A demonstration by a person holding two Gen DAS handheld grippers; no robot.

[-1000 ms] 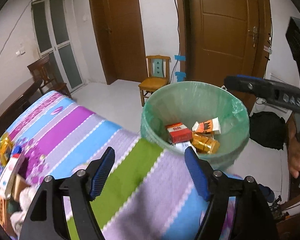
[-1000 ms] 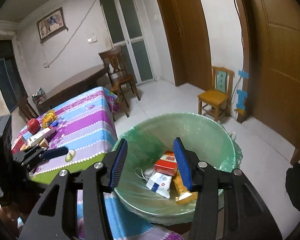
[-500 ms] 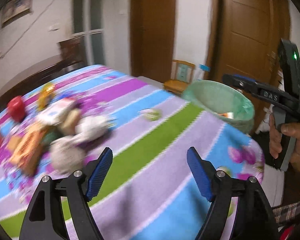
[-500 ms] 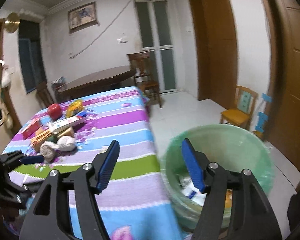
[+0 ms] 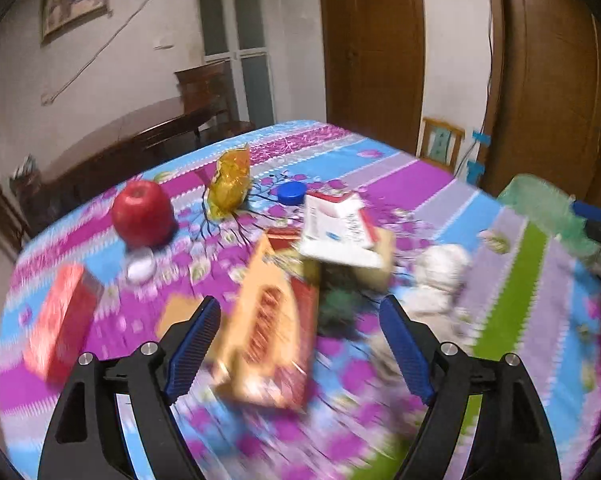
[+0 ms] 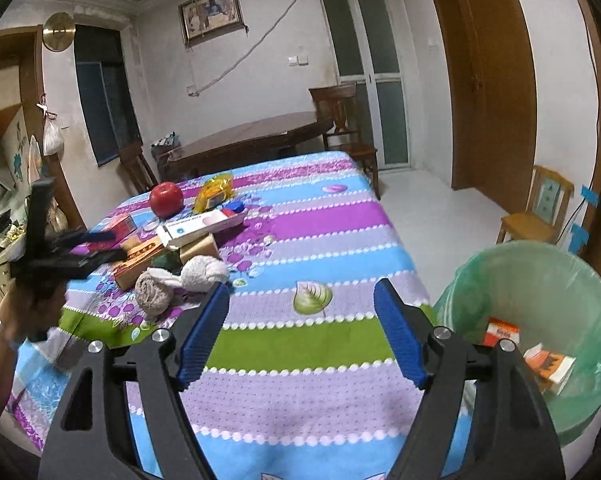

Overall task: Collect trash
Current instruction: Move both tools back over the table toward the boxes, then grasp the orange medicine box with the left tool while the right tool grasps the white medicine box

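Left tongs (image 5: 300, 340) spread over orange box (image 5: 266, 336); right tongs (image 6: 300, 332) spread, bin (image 6: 540, 280) beside.

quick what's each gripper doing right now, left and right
Left gripper: open, holding nothing.
Right gripper: open, holding nothing.

Motion blur: orange box (image 5: 266, 332) lettering unreadable | red box (image 5: 58, 322) smeared | trash bin (image 6: 540, 320) cut by right edge | bin contents (image 6: 548, 364) partly hidden by rim.
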